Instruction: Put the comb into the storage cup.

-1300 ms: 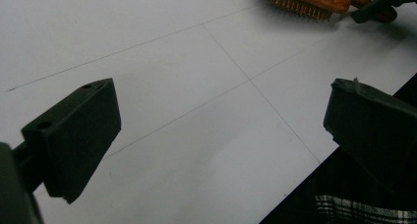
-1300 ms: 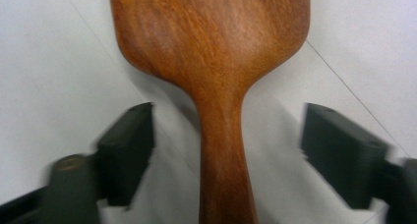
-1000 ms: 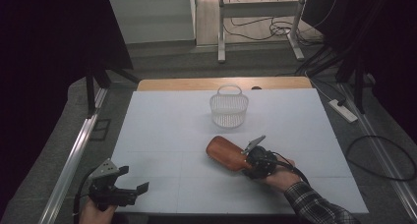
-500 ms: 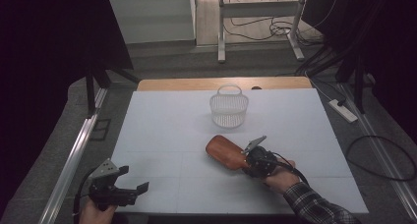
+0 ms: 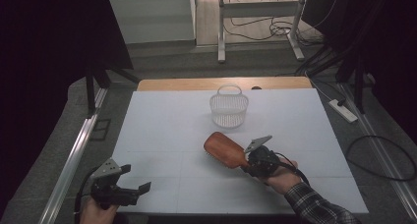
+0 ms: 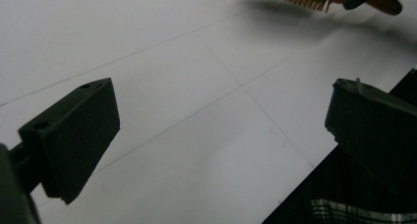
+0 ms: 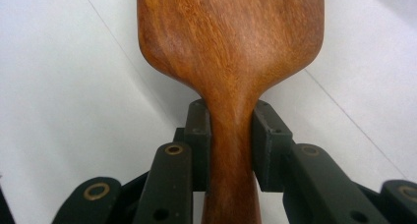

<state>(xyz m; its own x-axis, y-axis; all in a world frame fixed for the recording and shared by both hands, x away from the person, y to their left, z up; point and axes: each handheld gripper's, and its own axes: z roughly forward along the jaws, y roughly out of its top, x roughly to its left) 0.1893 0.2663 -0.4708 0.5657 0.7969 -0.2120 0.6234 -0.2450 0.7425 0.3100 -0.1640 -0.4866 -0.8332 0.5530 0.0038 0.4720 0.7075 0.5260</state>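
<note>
Open board around the basket

The white basket stands alone near the far middle of the white board; to its left and right, and behind it up to the wooden strip, the surface lies bare. In front of it and slightly to the right, well apart, the wooden hairbrush with the right gripper clamped on its handle blocks the near-right approach; the near-left approach is unobstructed.
</note>
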